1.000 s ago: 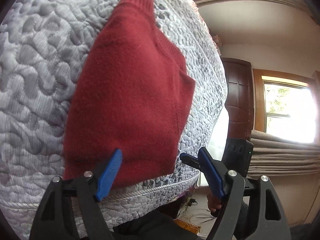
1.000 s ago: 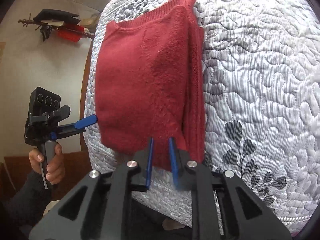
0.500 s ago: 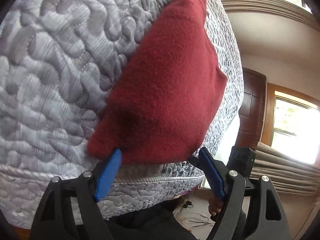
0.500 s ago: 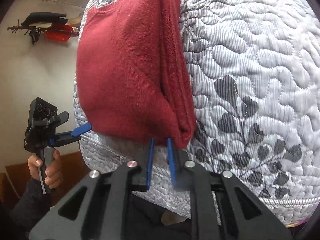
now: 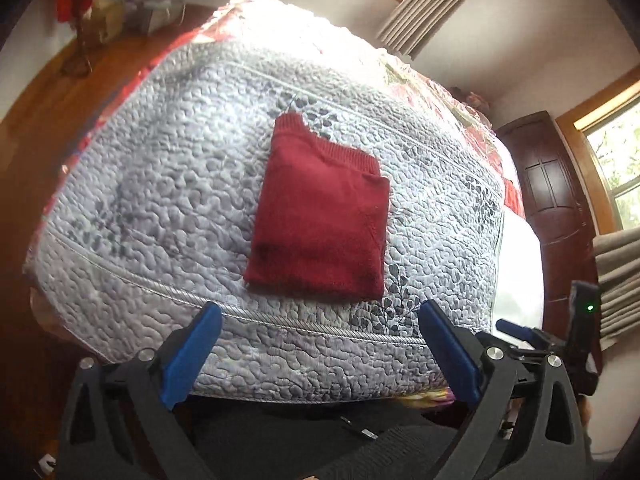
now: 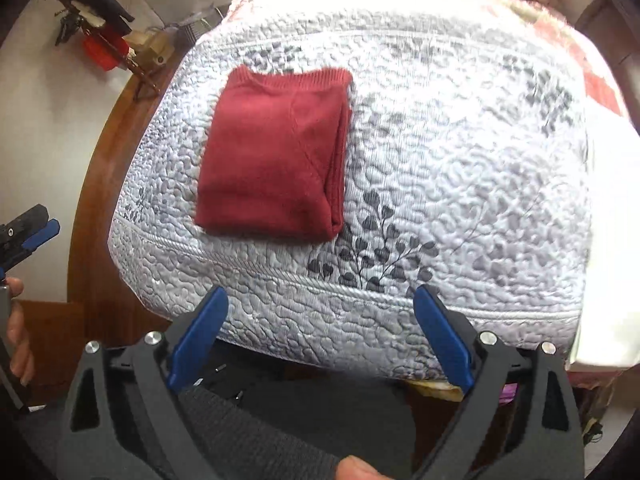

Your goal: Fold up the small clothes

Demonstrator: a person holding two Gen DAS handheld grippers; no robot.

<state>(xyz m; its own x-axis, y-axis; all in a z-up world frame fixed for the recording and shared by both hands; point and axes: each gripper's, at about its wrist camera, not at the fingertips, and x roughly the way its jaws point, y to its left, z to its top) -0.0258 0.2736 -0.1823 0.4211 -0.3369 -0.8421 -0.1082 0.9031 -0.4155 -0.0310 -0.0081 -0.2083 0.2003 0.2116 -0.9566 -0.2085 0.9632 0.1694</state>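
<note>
Though both tongs hang wide open and empty off the bed's [image 5: 132,184] near edge, the folded sweater [image 5: 320,216] lies ahead, long axis pointing away, nearer the left tongs [image 5: 320,354] than the right tongs [image 6: 320,332].

We see a bed [image 5: 168,208] covered by a pale grey quilted spread [image 6: 460,168] printed with dark leaf sprigs and edged by a corded seam along its near edge. On it lies a dark red knitted garment [image 5: 320,220], folded into a neat rectangle, its ribbed hem toward the far edge and its folded layers stacked along the right side. It sits flat near the near edge, closer to the left side in the right wrist view, just beside a leaf sprig [image 6: 372,248] at its near right corner.
</note>
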